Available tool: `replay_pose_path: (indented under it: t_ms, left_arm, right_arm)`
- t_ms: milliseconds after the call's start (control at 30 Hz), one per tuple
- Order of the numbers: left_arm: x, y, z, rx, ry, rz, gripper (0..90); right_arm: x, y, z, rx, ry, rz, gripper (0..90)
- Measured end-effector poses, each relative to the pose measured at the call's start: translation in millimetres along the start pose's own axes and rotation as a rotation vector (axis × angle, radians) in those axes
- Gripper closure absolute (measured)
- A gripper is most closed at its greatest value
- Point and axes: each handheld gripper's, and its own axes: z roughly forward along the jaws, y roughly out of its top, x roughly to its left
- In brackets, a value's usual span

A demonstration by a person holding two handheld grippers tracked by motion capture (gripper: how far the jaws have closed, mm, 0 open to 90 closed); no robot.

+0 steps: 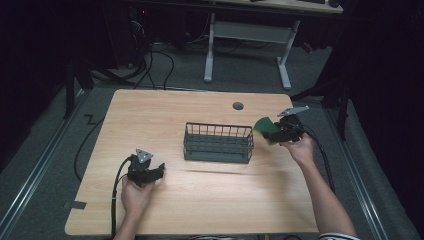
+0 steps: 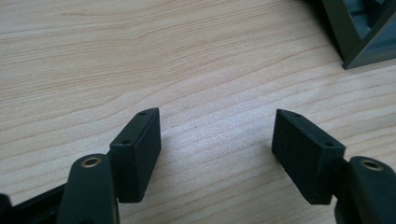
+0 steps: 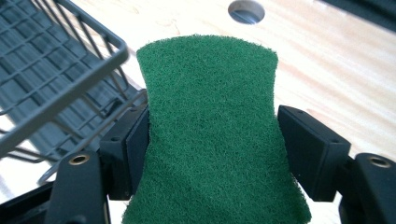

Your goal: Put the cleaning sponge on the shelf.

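While the green scouring pad [image 3: 212,135] sits pinched between the fingers [image 3: 128,149] of the right gripper [image 1: 280,132], it hangs above the worktop [image 1: 150,125], just right of the wire basket [image 1: 218,143] and near that basket's right end wall. The grip squeezes the pad at its waist, so the sides bow inward and the free end stands up ahead of the fingers; the hold looks secure but not deep.

Judged step: carrying the pad over the basket rim for release inside. To do it well, the right gripper should lift the pad's lower edge clear of the top wire before moving left, since the soft fibre could snag on the rim or the upright bars. Release is best made with the pad well inside the walls and low over the mesh floor, so it does not flop across the rim.

Nothing can be made out lying in the basket at this resolution, and it sits about mid-worktop. The left gripper [image 1: 145,170] rests at the near left, well apart from it, fingers [image 2: 135,154] spread with bare wood between them. A cable hole [image 1: 238,106] lies on the far side.
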Motion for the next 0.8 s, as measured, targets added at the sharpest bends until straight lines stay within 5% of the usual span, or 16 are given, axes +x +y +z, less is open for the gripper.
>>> replay_pose_path:
  t_ms: [400,800]
  left_arm:
    - [-0.5,0.0,0.1,0.000,-0.001,0.004,33.7]
    - [-0.8,-0.1,0.0,-0.001,0.000,0.004,33.9]
  right_arm:
    - [21.5,10.6,-45.1,-0.076,0.029,-0.114,29.3]
    - [46.1,33.2,-43.6,-0.087,0.097,-0.198,29.3]
